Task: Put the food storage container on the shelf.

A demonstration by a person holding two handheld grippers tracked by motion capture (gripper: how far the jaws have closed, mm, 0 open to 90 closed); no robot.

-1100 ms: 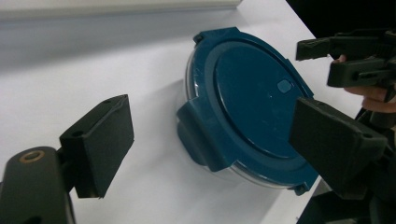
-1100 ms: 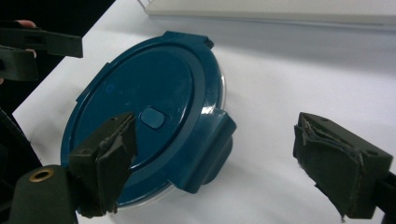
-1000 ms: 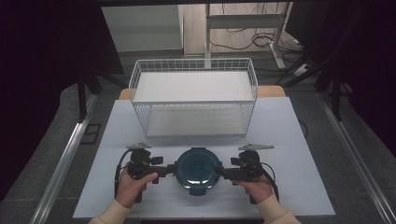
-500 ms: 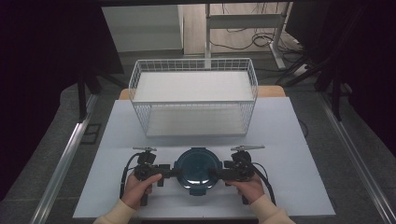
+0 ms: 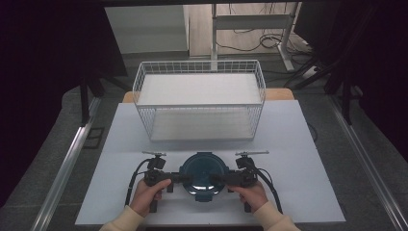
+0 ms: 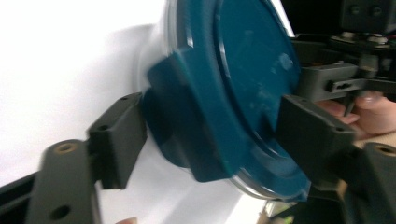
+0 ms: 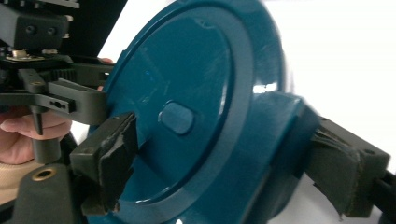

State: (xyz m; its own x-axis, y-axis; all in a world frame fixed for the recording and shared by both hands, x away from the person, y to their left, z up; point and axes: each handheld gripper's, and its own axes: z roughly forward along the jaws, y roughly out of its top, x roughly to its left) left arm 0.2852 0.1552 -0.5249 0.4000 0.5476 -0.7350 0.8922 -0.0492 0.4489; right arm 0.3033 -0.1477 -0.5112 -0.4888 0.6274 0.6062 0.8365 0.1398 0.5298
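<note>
No legible writing, left gripper [image 5: 177, 178] fingers just closing onto teal lid's [image 5: 202, 174] edge tab, right gripper [image 5: 217, 180] fingers clamped on opposite tab, on white counter [image 5: 308, 159].

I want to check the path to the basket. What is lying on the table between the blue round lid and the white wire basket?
Nothing: in the high view, only bare white table separates the blue lid from the wire basket.

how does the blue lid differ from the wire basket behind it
The blue lid is round, solid and flat; the wire basket is rectangular, open mesh and tall. The lid is dark teal, the basket white. The lid sits between the left gripper and right gripper; the basket stands untouched. Both rest on the white table.
</note>
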